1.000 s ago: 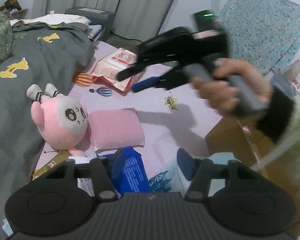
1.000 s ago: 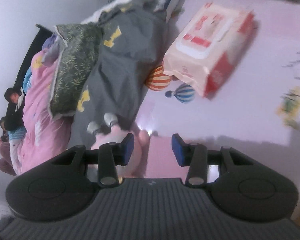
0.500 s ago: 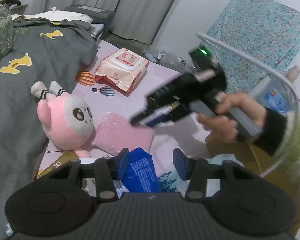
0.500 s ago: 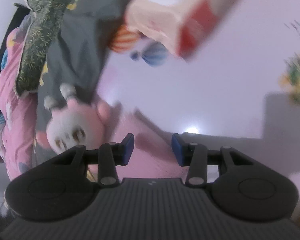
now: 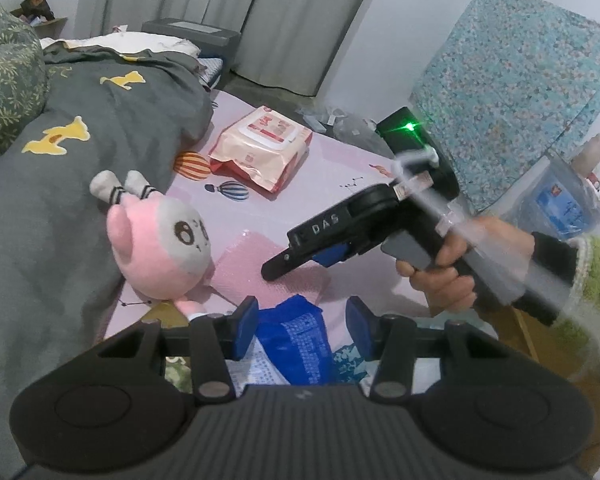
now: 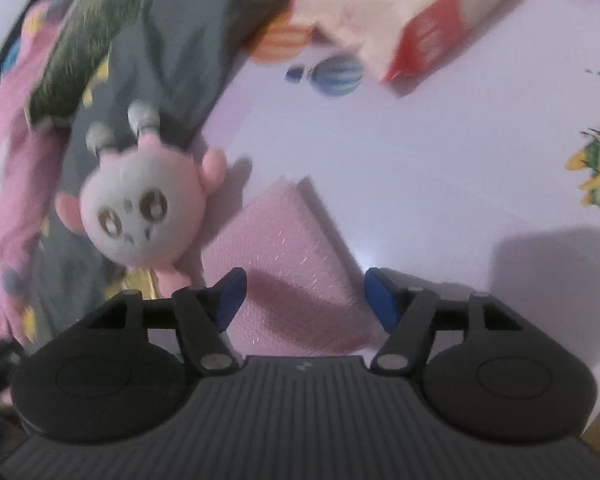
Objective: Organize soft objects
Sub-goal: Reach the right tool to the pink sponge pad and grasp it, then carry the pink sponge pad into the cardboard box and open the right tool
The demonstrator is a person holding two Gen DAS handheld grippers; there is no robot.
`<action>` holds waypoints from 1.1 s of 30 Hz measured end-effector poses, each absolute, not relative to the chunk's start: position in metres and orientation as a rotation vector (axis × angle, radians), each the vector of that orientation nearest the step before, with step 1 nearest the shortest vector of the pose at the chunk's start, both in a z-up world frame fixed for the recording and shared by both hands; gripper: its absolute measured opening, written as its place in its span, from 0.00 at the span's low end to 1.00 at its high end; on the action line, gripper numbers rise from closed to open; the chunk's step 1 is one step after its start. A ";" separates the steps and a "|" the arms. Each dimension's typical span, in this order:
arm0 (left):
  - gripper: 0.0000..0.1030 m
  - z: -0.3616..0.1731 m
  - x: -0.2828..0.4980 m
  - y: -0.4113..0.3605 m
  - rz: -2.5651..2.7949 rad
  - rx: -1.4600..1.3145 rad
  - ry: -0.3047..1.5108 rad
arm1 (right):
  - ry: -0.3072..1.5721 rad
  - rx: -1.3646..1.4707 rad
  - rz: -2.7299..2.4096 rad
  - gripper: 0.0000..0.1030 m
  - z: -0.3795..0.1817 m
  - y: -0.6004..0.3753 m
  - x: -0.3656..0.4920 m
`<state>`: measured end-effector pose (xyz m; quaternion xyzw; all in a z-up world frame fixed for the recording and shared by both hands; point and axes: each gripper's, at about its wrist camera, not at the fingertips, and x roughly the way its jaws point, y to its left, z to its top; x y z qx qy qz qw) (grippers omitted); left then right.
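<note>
A pink plush toy [image 5: 160,248] lies on the pale pink sheet beside a grey duvet; it also shows in the right wrist view [image 6: 140,216]. A flat pink sponge pad [image 5: 256,264] lies right of it, also in the right wrist view [image 6: 288,264]. My right gripper [image 6: 302,298] is open, hovering just above the pad with a finger on each side; from the left wrist view it [image 5: 296,256] points down-left at the pad. My left gripper [image 5: 302,326] is open and empty over a blue packet [image 5: 296,344].
A pink-and-white wipes pack [image 5: 264,148] lies farther back, also in the right wrist view [image 6: 412,16]. The grey duvet [image 5: 60,184] covers the left. A cardboard box [image 5: 548,360] stands at the right under my right hand, with a water jug [image 5: 556,204] behind.
My right gripper has come down and toward the pink pad, and its fingers have opened wider. My left gripper has narrowed slightly and stayed over the blue packet.
</note>
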<state>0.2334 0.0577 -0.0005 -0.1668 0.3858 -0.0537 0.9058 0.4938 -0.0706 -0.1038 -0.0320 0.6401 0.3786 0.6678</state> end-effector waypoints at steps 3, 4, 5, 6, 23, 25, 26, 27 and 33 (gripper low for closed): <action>0.47 -0.001 0.232 0.061 -0.107 -0.349 0.796 | 1.412 -0.094 0.878 0.56 -0.103 -0.066 0.483; 0.47 -0.001 0.232 0.061 -0.107 -0.352 0.796 | 1.409 -0.093 0.881 0.52 -0.102 -0.067 0.480; 0.47 -0.001 0.232 0.062 -0.107 -0.354 0.795 | 1.402 -0.093 0.885 0.50 -0.101 -0.068 0.478; 0.47 -0.001 0.231 0.062 -0.107 -0.356 0.794 | 1.388 -0.092 0.886 0.44 -0.100 -0.070 0.476; 0.47 0.010 0.221 0.047 -0.104 -0.358 0.762 | 1.148 0.100 0.787 0.24 -0.030 -0.153 0.457; 0.47 0.013 0.218 0.043 -0.110 -0.356 0.752 | 1.097 0.135 0.769 0.24 -0.009 -0.176 0.451; 0.48 0.015 0.216 0.041 -0.112 -0.352 0.747 | 1.069 0.152 0.758 0.24 0.001 -0.188 0.447; 0.48 0.017 0.214 0.039 -0.114 -0.348 0.743 | 1.034 0.173 0.744 0.24 0.014 -0.205 0.442; 0.48 0.023 0.205 0.024 -0.144 -0.329 0.730 | 0.840 0.270 0.579 0.24 0.070 -0.331 0.394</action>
